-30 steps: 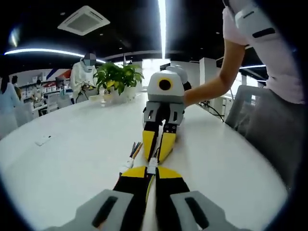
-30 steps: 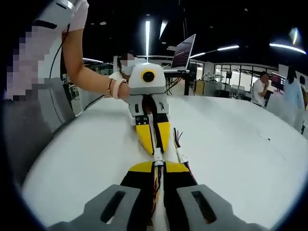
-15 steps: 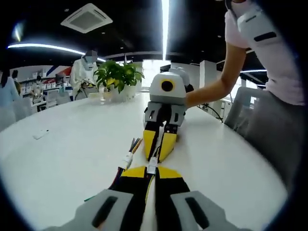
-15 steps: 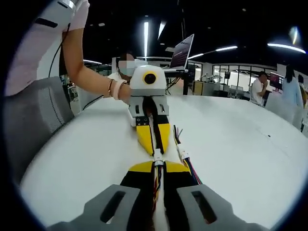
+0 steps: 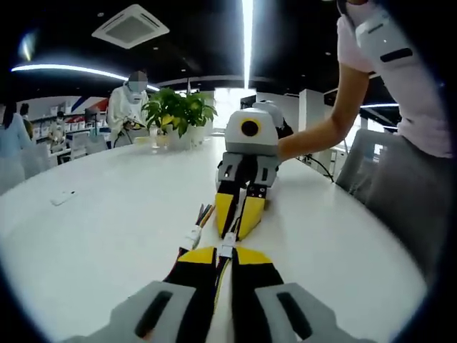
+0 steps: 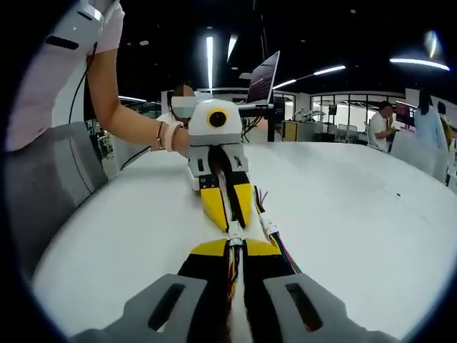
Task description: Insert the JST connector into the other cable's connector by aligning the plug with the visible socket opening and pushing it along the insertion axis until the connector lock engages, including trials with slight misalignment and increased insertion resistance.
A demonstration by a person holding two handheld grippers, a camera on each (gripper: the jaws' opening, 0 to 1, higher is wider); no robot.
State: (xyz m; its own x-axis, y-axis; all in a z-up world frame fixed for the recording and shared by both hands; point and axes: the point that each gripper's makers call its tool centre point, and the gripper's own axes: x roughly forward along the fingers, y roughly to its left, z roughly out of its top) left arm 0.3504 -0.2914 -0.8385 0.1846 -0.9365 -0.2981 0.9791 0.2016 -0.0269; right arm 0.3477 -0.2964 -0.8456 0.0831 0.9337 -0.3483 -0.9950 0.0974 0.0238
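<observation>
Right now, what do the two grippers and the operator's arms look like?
Both grippers match: left gripper and right gripper have black fingers with yellow tips on grey bases, under a white housing with a yellow ring. The person wears a pale short sleeve and a bracelet.

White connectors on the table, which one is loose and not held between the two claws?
The loose connector lying left of the claw tips in the left gripper view, coloured wires fanning from it. The held connector sits between the two claws' tips.

No readable text, label, brand or number showed in either view. The far wall's coloured panels (image 5: 68,118) in the left gripper view were too blurred to read.
</observation>
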